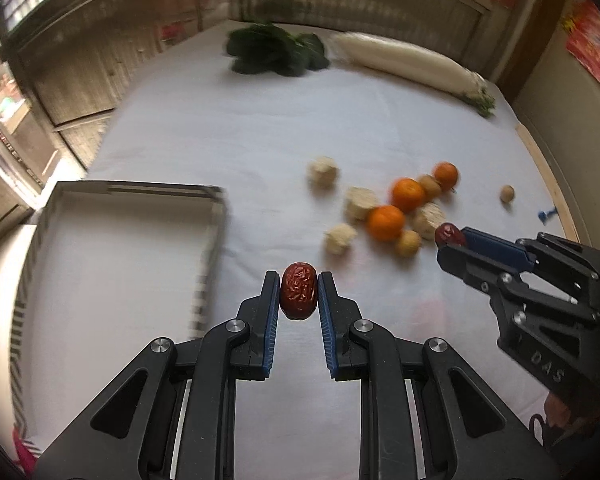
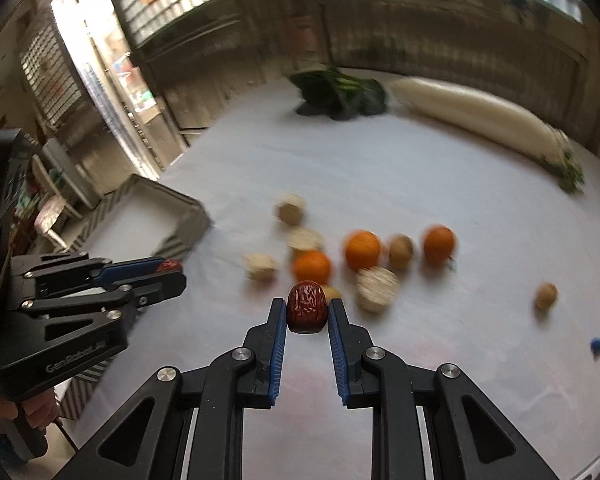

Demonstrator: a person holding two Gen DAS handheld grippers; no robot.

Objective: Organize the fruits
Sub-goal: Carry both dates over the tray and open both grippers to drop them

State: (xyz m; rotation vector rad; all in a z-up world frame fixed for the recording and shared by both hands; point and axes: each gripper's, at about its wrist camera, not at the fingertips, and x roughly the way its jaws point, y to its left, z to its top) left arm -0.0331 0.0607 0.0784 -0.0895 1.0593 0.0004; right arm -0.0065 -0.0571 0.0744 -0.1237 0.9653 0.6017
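Note:
My left gripper (image 1: 299, 280) is shut on a wrinkled red date (image 1: 298, 297), held above the white cloth just right of the striped tray (image 1: 214, 216). My right gripper (image 2: 307, 304) is shut on a second red date (image 2: 307, 309) in front of the fruit pile. Each gripper shows in the other's view: the right gripper (image 1: 446, 240) with its date (image 1: 449, 234), the left gripper (image 2: 174, 270) with its date (image 2: 169, 266). On the cloth lie three oranges (image 1: 385, 222) (image 1: 408, 194) (image 1: 445, 174), pale round pieces (image 1: 322, 172) and small brown fruits (image 1: 507, 193).
Dark leafy greens (image 1: 274, 54) and a long white radish (image 1: 408, 62) lie at the far side of the table. The tray (image 2: 184, 216) has a white bottom with nothing seen in it. A small blue object (image 1: 546, 215) lies by the right edge. A hand (image 2: 32, 412) holds the left gripper.

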